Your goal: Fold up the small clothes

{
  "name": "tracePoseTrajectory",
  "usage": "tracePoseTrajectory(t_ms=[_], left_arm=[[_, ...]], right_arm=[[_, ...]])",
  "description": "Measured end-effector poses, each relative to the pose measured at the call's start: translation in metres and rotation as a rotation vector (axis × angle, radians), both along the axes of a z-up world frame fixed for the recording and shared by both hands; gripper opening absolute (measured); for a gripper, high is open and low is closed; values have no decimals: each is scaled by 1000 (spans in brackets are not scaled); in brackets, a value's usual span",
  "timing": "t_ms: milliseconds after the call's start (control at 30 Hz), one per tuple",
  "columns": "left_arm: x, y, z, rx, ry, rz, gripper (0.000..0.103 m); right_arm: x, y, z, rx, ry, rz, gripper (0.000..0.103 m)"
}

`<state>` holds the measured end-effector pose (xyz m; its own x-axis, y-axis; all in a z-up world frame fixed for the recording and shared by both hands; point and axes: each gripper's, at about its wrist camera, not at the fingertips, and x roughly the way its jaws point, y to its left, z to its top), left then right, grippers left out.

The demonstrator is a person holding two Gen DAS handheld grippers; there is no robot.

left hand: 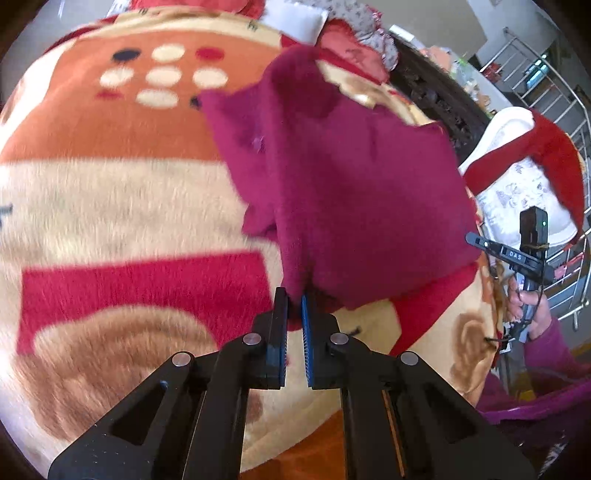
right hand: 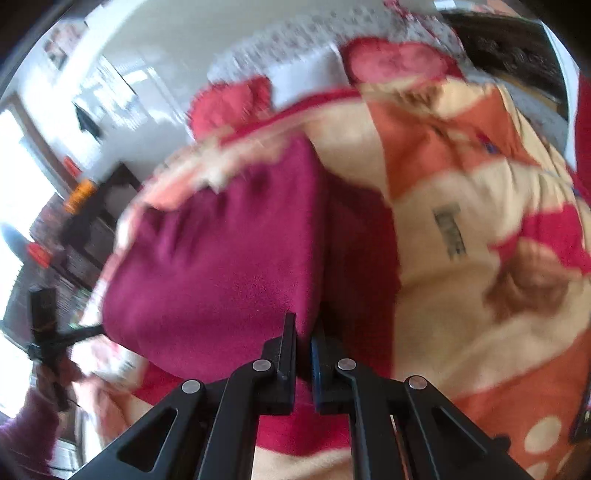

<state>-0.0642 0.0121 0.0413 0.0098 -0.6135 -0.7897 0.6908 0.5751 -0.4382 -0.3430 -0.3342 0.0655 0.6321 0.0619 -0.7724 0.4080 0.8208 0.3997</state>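
Closest to the left wrist camera, the left tongs (left hand: 294, 295) are pressed together on a lower corner of a magenta fleece garment (left hand: 343, 192), the cloth pinched between the black pad and the blue ribbed pad. The garment hangs lifted above a plush blanket (left hand: 110, 206) patterned in cream, orange and red with a brown cartoon figure, and it spreads up and away from the pinch in a broad, slightly creased sheet.

From the right wrist camera, the right tongs (right hand: 303, 332) likewise pinch an edge of the same magenta fleece garment (right hand: 221, 258), which drapes to the left of the fingers while a darker fold falls just behind them. The blanket (right hand: 461, 236) lies under it all, its printed label visible on a cream band.

At the right edge of the left view, the person's right hand (left hand: 524, 306) grips the handle of the other gripper unit, a purple sleeve (left hand: 546, 354) at the wrist. Behind it a red and white cloth (left hand: 517, 162) hangs over a metal rack (left hand: 565, 96). Pillows and floral fabric (left hand: 362, 22) sit at the far end of the blanket. The right view is blurred.
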Motion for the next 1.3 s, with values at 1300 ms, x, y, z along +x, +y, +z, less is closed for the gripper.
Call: tracePoseTrajectory(t_ms=[1300], left_arm=[[83,-98,18,124,-192,355,45]], right_arm=[[116,-20,47,-201,-68,-46,42]])
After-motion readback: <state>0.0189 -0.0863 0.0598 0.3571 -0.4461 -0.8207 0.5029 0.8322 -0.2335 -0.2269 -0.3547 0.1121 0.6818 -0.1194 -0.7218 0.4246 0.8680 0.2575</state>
